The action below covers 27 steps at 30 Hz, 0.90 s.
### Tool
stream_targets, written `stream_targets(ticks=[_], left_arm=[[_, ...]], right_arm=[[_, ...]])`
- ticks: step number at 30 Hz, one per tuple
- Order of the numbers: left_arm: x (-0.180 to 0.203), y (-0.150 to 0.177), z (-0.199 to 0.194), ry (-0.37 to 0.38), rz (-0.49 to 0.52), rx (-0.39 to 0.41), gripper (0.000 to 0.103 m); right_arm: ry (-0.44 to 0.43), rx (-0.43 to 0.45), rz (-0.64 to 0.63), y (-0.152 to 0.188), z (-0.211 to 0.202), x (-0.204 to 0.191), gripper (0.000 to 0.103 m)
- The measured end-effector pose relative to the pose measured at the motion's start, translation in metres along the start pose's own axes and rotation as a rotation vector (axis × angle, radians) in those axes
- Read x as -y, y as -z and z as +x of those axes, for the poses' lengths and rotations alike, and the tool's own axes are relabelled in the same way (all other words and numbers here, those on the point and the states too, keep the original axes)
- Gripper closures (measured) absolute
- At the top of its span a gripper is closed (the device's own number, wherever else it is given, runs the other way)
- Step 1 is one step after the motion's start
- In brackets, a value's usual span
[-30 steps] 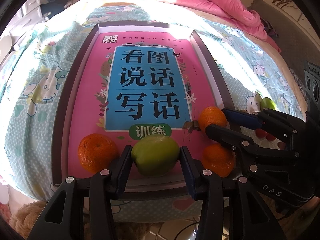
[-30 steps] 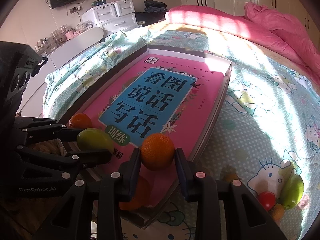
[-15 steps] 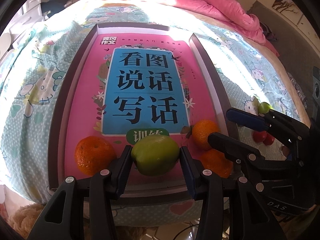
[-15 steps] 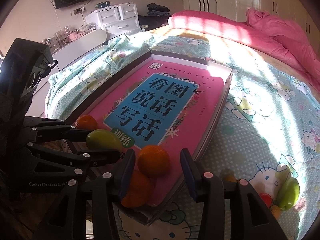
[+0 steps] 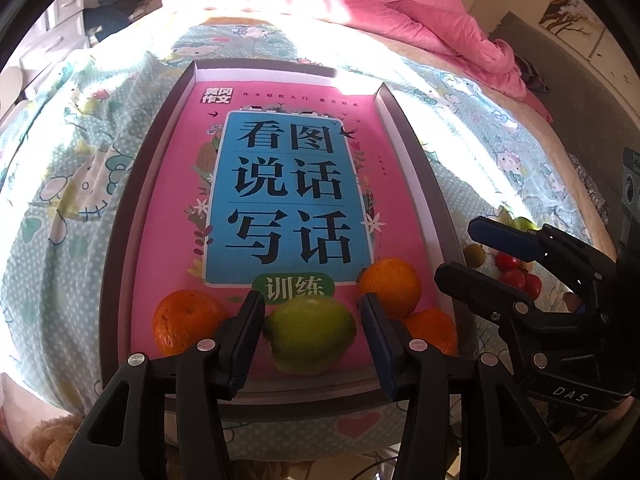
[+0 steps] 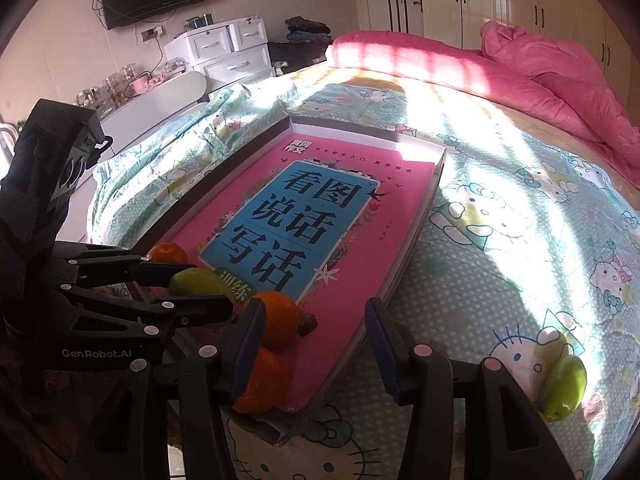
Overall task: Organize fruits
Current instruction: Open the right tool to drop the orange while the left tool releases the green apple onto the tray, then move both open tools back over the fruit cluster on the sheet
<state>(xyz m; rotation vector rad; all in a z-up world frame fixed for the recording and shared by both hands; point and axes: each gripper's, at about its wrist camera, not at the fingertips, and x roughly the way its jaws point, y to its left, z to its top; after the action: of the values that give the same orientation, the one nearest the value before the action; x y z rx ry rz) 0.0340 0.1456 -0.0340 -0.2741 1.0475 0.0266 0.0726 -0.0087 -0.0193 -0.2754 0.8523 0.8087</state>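
Observation:
A dark-rimmed tray (image 5: 120, 240) on the bed holds a pink book (image 5: 288, 196). At the book's near end lie a green fruit (image 5: 310, 334) and three oranges (image 5: 184, 322) (image 5: 390, 286) (image 5: 434, 330). My left gripper (image 5: 310, 340) straddles the green fruit, which rests on the book. Its jaws are opening and the pads stand just off the fruit. My right gripper (image 6: 314, 336) is opening too, with nothing pressed between its pads. An orange (image 6: 278, 326) rests beside its left finger, against a lower orange (image 6: 264, 380). The right gripper (image 5: 456, 249) hovers over the tray's right rim.
Loose on the cartoon-print sheet right of the tray lie a green fruit (image 6: 564, 384), red tomatoes (image 5: 516, 276) and a small green fruit (image 5: 524, 224). A pink quilt (image 6: 520, 72) is heaped at the bed's far end. White drawers (image 6: 224, 52) stand beyond the bed.
My right gripper has opened and let go of the orange, which now rests on the book against another orange. My left jaws have loosened around the green fruit.

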Motion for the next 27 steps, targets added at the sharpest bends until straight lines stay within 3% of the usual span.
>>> stream_targets(ticks=[9,15,18,27], left_arm=[[0.000,-0.007,-0.016,0.015,0.003,0.085,0.037],[-0.001,-0.011,-0.026,0.033,-0.001,0.130,0.036],[0.001,-0.012,-0.029,0.030,0.001,0.139,0.028],[0.013,-0.016,-0.038,0.000,0.009,0.162,0.027]], right_arm=[[0.012,0.033,0.039,-0.002,-0.009,0.012,0.044],[0.029,0.055,0.071,-0.002,-0.016,0.023,0.041],[0.040,0.073,0.086,-0.002,-0.022,0.028,0.040],[0.068,0.122,0.115,-0.003,-0.039,0.041,0.033]])
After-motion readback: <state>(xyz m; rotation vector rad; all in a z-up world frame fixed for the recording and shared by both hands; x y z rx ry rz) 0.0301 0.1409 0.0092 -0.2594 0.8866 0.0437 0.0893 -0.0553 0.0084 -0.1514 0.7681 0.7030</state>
